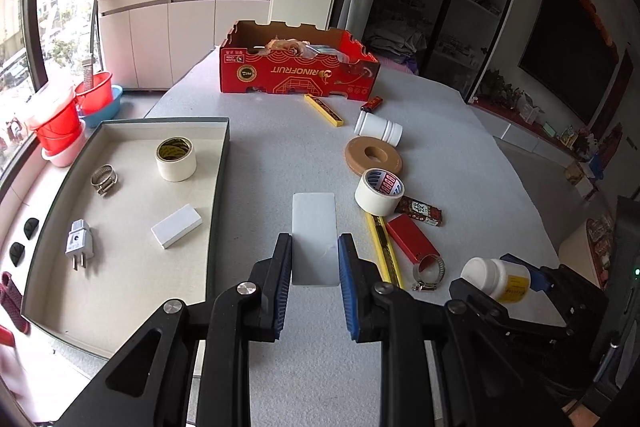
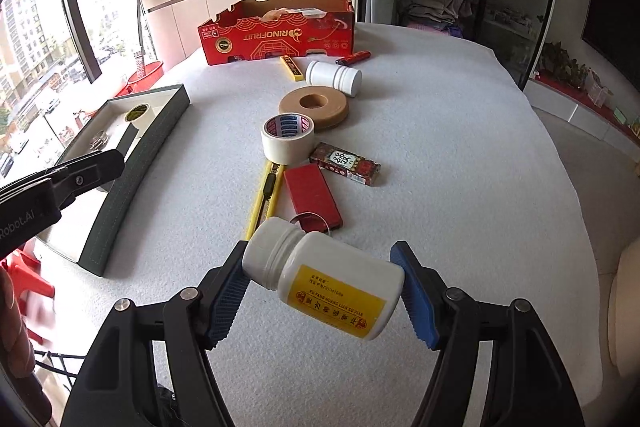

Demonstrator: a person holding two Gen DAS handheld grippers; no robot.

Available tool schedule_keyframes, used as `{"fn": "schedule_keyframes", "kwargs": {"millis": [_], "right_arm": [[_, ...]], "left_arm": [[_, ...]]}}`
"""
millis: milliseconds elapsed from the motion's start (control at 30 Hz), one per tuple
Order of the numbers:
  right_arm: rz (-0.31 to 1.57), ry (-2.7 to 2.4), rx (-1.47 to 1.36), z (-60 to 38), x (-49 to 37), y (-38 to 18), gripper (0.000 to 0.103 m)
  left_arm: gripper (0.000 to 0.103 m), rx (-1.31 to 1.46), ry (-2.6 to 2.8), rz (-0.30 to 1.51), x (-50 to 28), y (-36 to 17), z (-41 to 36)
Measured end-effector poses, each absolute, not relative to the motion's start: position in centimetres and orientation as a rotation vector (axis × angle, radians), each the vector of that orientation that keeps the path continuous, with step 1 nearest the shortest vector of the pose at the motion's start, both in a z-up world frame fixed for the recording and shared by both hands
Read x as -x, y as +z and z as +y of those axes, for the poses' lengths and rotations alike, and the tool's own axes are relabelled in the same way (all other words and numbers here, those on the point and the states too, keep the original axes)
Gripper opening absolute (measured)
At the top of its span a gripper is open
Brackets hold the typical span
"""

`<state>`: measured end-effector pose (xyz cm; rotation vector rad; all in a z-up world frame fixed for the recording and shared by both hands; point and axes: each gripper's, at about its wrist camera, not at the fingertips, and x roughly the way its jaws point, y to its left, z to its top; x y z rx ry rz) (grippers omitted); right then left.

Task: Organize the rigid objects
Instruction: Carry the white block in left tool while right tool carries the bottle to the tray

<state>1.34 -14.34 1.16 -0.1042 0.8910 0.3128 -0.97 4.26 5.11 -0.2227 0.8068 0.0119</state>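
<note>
The left gripper (image 1: pixel 314 251) is clamped on a flat pale grey rectangular plate (image 1: pixel 314 239), held just right of the shallow dark-rimmed cardboard tray (image 1: pixel 120 125); only the left wrist view shows the tray's full contents: a cream tape roll (image 1: pixel 176 159), a metal hose clamp (image 1: pixel 105 179), a white block (image 1: pixel 177 225) and a white plug (image 1: pixel 79 242). The right gripper (image 2: pixel 322 291) grasps a white plastic pill bottle with a yellow label (image 2: pixel 326 281) end to end, lifted off the grey table cloth (image 2: pixel 440 147) well right of the tray. Only the right wrist view shows the bottle's label clearly, while the plate is out of its sight.
</note>
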Motion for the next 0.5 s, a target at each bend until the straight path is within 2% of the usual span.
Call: {"fn": "schedule_keyframes", "kwargs": {"millis": [500], "right_arm": [[0.786,0.602,0.209,-2.3,-2.6,6.3,0.071]], "left_arm": [[0.025,0.325,0.259,0.689,4.1,7.9,14.2]]}}
